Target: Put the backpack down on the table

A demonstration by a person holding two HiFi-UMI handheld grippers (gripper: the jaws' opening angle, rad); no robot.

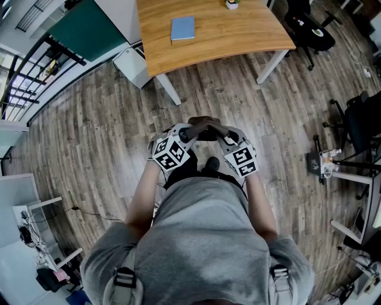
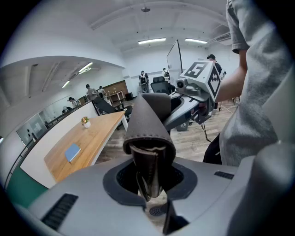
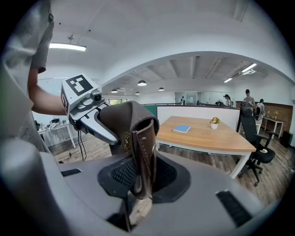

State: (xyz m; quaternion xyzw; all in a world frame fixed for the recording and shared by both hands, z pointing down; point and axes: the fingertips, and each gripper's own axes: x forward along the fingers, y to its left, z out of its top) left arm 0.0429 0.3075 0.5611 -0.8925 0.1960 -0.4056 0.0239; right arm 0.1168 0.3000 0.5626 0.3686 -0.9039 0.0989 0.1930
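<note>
Standing well short of the bench (image 1: 238, 36), I see the person carrying the load out in front, over the wooden floor (image 1: 89, 137) on the near side of that bench. The left tongs (image 2: 148, 182) are clamped on a folded end of the brown leather backpack handle (image 1: 205, 124), which arches across to the right tongs (image 3: 138, 177), pinched on its other end. Neither pair is spread. So the backpack hangs by that handle, off the bench and not yet set down. On the bench a blue book (image 1: 183, 28) lies towards its left, and a small potted plant (image 1: 231, 4) sits at its far edge, further right. I'd worry about the narrow pinch: leather could slide out if the bag swings, and one pair letting go first would tip it. A careless landing could also hit the book. The bag's body is hard to make out, as the marker cubes and the person's chest cover it. The dark shape beneath may be trousers and a shoe. I cannot tell whether the grey shoulder straps (image 1: 125, 277) belong to it.
</note>
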